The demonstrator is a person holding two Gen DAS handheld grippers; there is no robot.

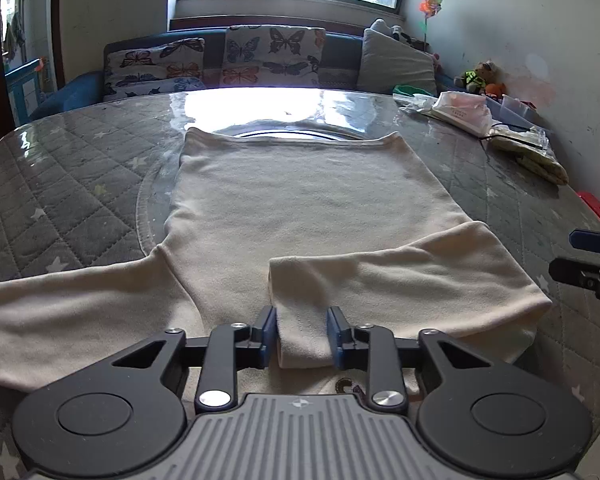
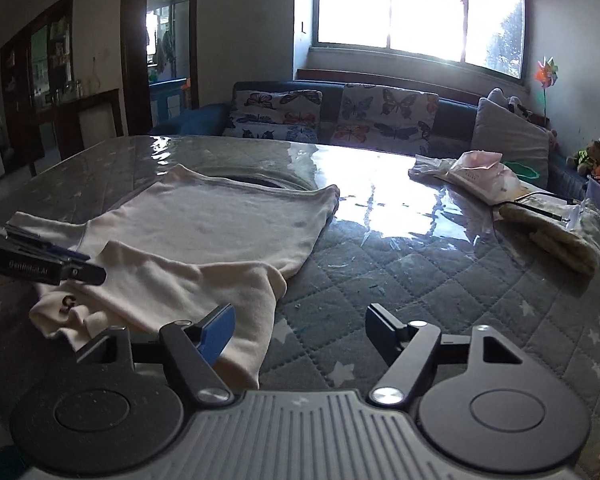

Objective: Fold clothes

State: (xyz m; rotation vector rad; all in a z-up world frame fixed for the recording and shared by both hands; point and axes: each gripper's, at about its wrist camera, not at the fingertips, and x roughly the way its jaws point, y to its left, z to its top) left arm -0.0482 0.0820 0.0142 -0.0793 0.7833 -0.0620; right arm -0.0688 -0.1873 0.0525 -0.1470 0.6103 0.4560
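Note:
A cream long-sleeved shirt point(image 1: 300, 208) lies flat on the quilted grey table, hem toward the window. Its right sleeve point(image 1: 400, 284) is folded across the body; its left sleeve point(image 1: 60, 304) stretches out left. My left gripper point(image 1: 302, 334) is open, its blue pads either side of the folded sleeve's cuff without clamping it. In the right wrist view the shirt point(image 2: 204, 232) lies left of centre. My right gripper point(image 2: 300, 328) is open and empty over the table just right of the folded sleeve. The left gripper point(image 2: 44, 264) shows at the left edge.
Plastic bags and a folded yellowish cloth point(image 2: 560, 232) lie at the table's far right point(image 1: 528, 152). A sofa with butterfly cushions point(image 1: 220, 60) stands behind the table under the window. A red object point(image 1: 596, 208) sits at the table's right edge.

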